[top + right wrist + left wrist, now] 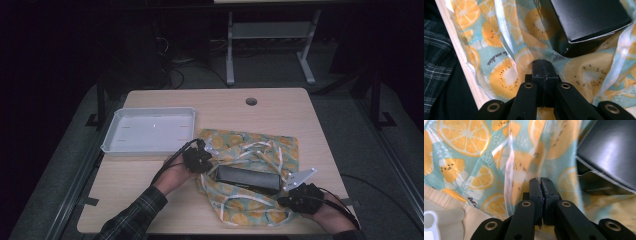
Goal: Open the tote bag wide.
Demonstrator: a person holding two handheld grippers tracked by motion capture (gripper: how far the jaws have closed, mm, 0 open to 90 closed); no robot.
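A thin plastic bag (240, 209) printed with orange and kiwi slices lies crumpled on the wooden table (225, 102). A long black box (247, 178) rests at its mouth, partly wrapped by the film. My left gripper (209, 154) is at the bag's left edge. In the left gripper view its jaws (540, 182) are shut with a fold of the bag (464, 135) pinched between them, the box (609, 150) to the right. My right gripper (286, 188) is at the box's right end. Its jaws (543, 65) are shut on the bag's film (504, 75) just below the box (586, 17).
A shallow white tray (107, 142) stands on the table's left side, close behind my left hand; its corner (431, 225) is in the left gripper view. A cable hole (251, 101) sits near the far edge. A plaid sleeve (436, 50) hangs beside the table's near edge.
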